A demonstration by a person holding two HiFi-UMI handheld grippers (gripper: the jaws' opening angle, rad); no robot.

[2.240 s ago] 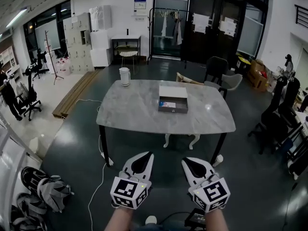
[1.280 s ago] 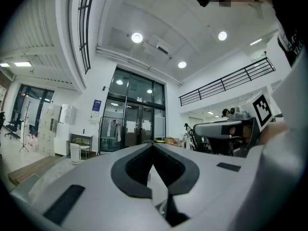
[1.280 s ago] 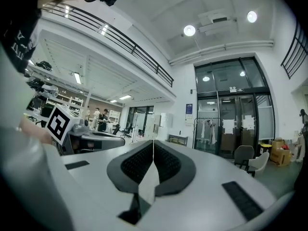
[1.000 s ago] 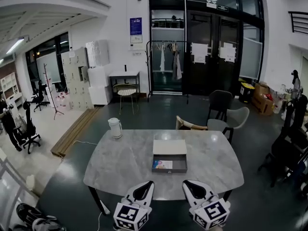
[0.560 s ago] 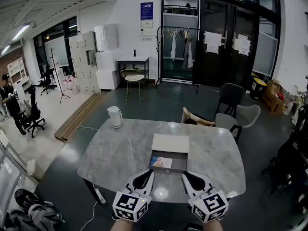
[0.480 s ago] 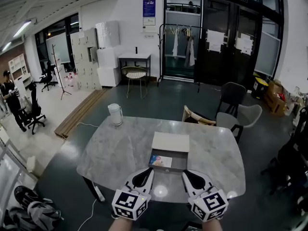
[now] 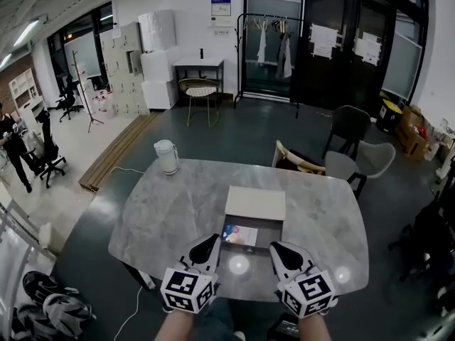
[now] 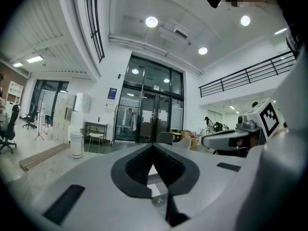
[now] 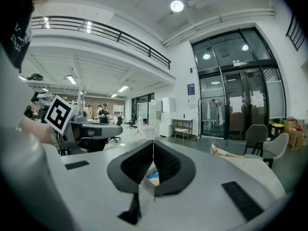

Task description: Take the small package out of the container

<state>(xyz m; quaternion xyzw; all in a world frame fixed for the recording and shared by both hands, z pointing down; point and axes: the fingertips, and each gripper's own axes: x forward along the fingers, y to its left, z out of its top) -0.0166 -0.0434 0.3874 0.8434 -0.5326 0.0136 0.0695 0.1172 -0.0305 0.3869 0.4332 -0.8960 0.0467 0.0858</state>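
An open grey container [image 7: 273, 238] lies on the marble table [image 7: 170, 212], its pale lid [image 7: 255, 203] lying flat behind the tray. A small colourful package [image 7: 239, 234] rests in the tray's left part. My left gripper [image 7: 211, 240] hovers over the table's near edge, just left of and before the tray, with its jaws shut and empty. My right gripper [image 7: 278, 248] is level with it just before the tray's right corner, also shut on nothing. In the right gripper view the package [image 9: 152, 178] peeks through under the shut tips [image 9: 153, 143]. The left gripper view shows the tips [image 8: 153, 146] meeting.
A white jug [image 7: 167, 157] stands at the table's far left corner. Chairs [image 7: 351, 127] and a wooden seat [image 7: 297, 160] sit behind the table's right side. Bags [image 7: 48, 305] lie on the floor at lower left. A person [image 7: 12, 139] stands far left.
Both grippers have come forward from over the floor to the table's near edge, close to the container. The table now looks nearer. Both jaws stayed shut.
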